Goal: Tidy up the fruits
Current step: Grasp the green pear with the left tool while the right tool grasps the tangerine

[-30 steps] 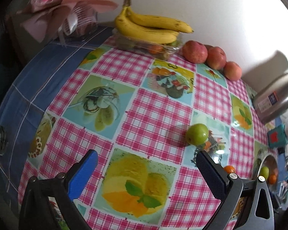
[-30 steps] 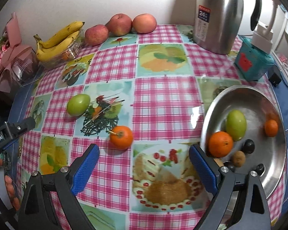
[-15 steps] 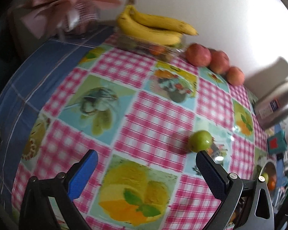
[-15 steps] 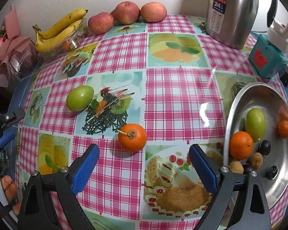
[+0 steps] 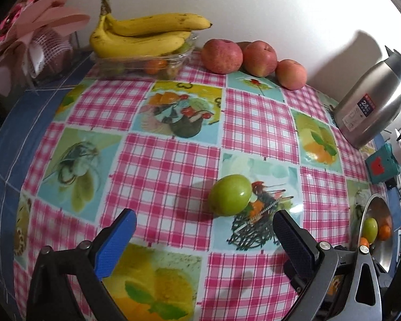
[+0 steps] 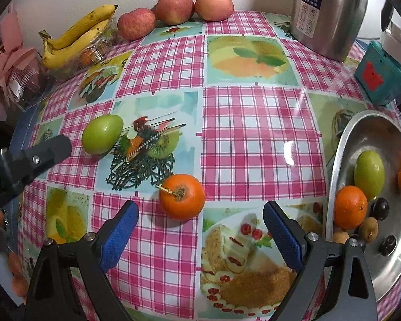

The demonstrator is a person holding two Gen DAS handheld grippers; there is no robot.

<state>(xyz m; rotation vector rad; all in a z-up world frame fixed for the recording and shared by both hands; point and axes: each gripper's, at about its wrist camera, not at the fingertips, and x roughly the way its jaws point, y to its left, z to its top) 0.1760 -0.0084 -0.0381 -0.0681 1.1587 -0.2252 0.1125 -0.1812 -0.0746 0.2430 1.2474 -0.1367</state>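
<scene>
A green fruit (image 5: 229, 195) lies on the checked tablecloth just ahead of my open left gripper (image 5: 204, 226), slightly right of centre between its blue pads. In the right wrist view the same green fruit (image 6: 102, 133) sits at the left, with a finger of the left gripper (image 6: 44, 152) close beside it. An orange (image 6: 181, 196) rests just beyond my open right gripper (image 6: 200, 220), between its fingers. A steel bowl (image 6: 342, 144) at the right holds a green fruit (image 6: 369, 175), oranges and several small dark fruits.
Bananas (image 5: 144, 36) on a clear box and three red apples (image 5: 251, 56) line the back wall. A steel kettle (image 6: 327, 13) and a teal box (image 6: 379, 76) stand at the back right. A pink wrapped bouquet (image 6: 10, 72) sits at the left edge.
My left gripper has swung right and closer, so the green fruit now lies between its fingers. My right gripper has moved forward toward the orange, which now sits nearer its fingers.
</scene>
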